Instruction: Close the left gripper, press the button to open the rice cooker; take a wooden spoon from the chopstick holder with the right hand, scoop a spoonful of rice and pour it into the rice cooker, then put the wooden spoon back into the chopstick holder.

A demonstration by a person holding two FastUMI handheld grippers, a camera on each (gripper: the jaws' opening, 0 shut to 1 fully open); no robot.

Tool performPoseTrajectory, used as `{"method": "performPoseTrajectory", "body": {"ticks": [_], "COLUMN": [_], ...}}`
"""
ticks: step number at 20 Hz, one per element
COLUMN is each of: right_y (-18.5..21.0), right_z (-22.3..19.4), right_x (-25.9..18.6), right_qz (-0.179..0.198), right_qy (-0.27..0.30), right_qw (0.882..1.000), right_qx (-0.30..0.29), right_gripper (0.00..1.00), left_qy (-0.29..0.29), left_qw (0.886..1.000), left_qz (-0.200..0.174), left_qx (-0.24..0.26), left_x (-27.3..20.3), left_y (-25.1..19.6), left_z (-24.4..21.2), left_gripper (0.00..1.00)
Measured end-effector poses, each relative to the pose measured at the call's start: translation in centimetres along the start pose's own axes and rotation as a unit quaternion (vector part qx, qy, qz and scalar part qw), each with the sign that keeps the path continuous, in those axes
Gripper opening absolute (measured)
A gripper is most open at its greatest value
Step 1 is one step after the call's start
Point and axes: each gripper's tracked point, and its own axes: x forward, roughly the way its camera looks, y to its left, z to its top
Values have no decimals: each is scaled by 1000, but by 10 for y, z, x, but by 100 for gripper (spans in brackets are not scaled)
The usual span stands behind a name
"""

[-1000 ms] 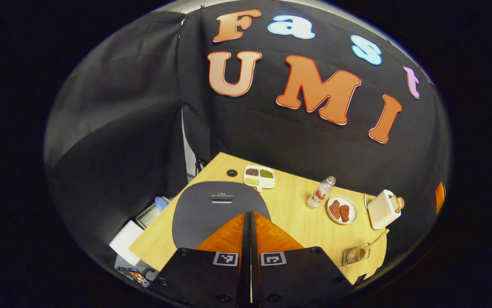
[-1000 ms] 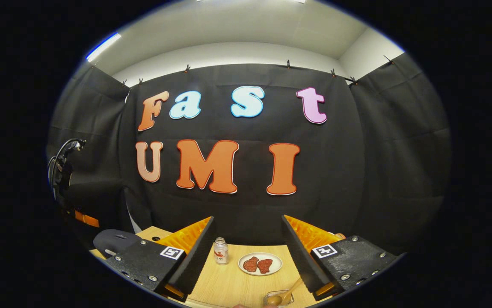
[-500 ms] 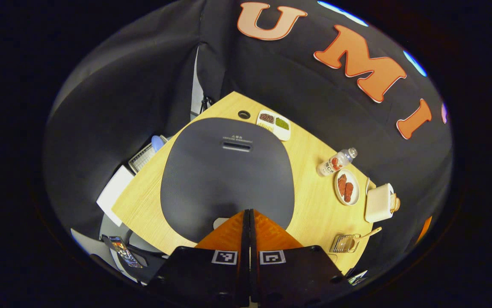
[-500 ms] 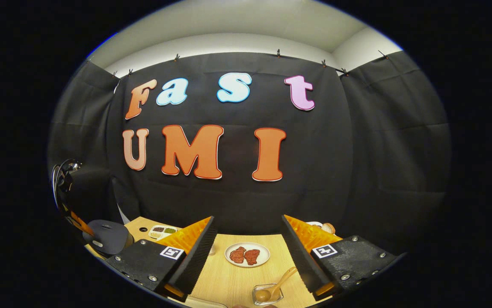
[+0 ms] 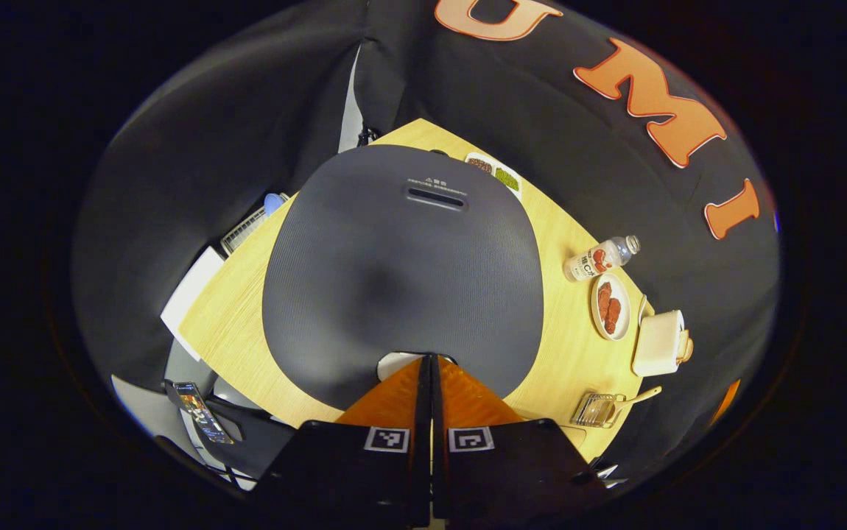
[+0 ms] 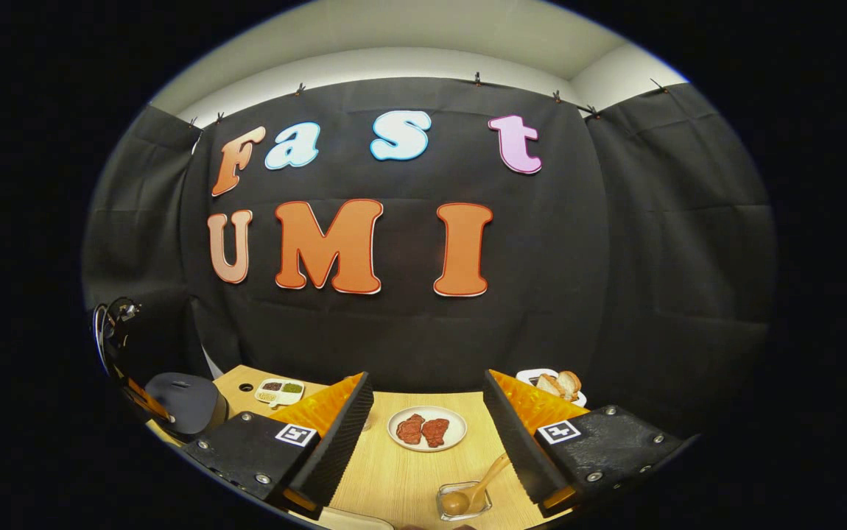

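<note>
- Directly ahead of the left gripper (image 5: 429, 358), fingers clenched together and empty, the rice cooker (image 5: 401, 265) lid is seen, its pale button (image 5: 394, 362) just beyond the tips.
- The right gripper (image 6: 427, 412) is held released; the wooden spoon (image 6: 476, 489) stands in the chopstick holder (image 6: 462, 503) below it.

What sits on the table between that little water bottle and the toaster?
In the left gripper view, a white plate holding two reddish meat pieces lies between the bottle and the toaster.

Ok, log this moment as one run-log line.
left claw: shut, at rice cooker button | right claw: open | wooden spoon: in holder
</note>
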Motion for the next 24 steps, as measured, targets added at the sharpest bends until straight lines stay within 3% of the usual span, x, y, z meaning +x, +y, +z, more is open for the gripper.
{"method": "performPoseTrajectory", "body": {"ticks": [4, 8, 9, 12, 15, 20, 23, 24], "right_y": [11, 15, 16, 17, 15, 5, -2, -5], "right_z": [-10, -18, -20, -26, -35, -50, -62, -67], "right_x": [3, 6, 7, 8, 9, 11, 12, 12], "right_qz": [17, 27, 27, 30, 29, 24, 20, 20], "right_qy": [19, 35, 38, 48, 59, 76, 89, 94], "right_qw": [1000, 999, 999, 998, 998, 997, 996, 995], "right_qx": [2, -3, -1, 1, -6, -5, -5, -4], "right_gripper": [94, 94, 94, 94, 94, 94, 94, 94], "left_qy": [-62, -165, -200, -284, -369, -395, -440, -455], "left_qw": [997, 983, 976, 956, 924, 911, 885, 875], "left_qz": [21, 31, 27, 20, 27, 26, 18, 19], "left_qx": [45, 76, 76, 71, 94, 114, 155, 165], "left_x": [-5, -31, -43, -82, -127, -141, -164, -172], "left_y": [-5, -16, -20, -24, -33, -47, -63, -68], "left_z": [-4, 8, 19, 45, 68, 58, 58, 58], "left_gripper": [6, 2, 10, 6, 6, 6, 7, 16]}}
